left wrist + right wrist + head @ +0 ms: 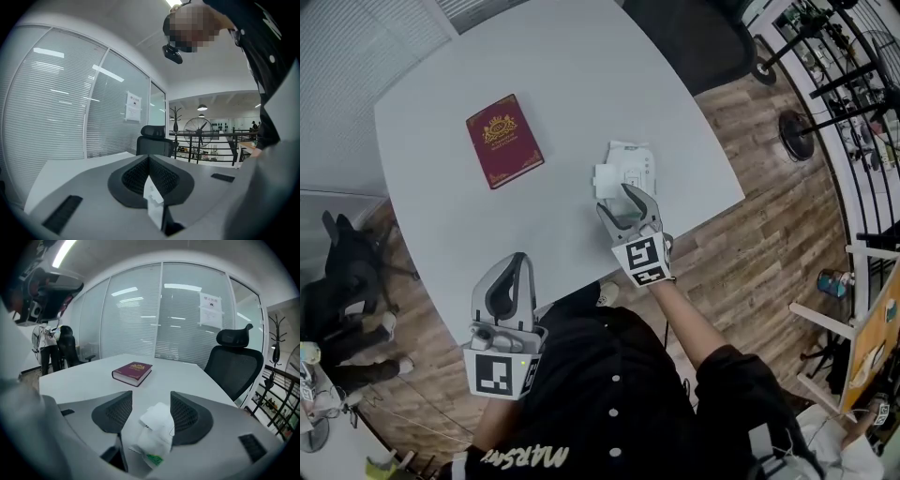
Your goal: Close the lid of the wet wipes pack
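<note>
The white wet wipes pack (630, 167) lies on the pale table (581, 66) near its right front edge, its lid flap (607, 176) lifted on the near side. My right gripper (619, 199) stands open just in front of the pack, fingertips at the flap. In the right gripper view the pack (153, 432) sits between the open jaws, close to the right pad (187, 420); I cannot tell if they touch. My left gripper (521, 261) is shut and empty, held near my body at the table's front edge, pointing across the room (147, 159).
A dark red book (503, 141) (132, 372) lies further back and to the left on the table. A black office chair (236, 362) stands at the far side, another (347, 277) left of the table. Wood floor and railings lie to the right.
</note>
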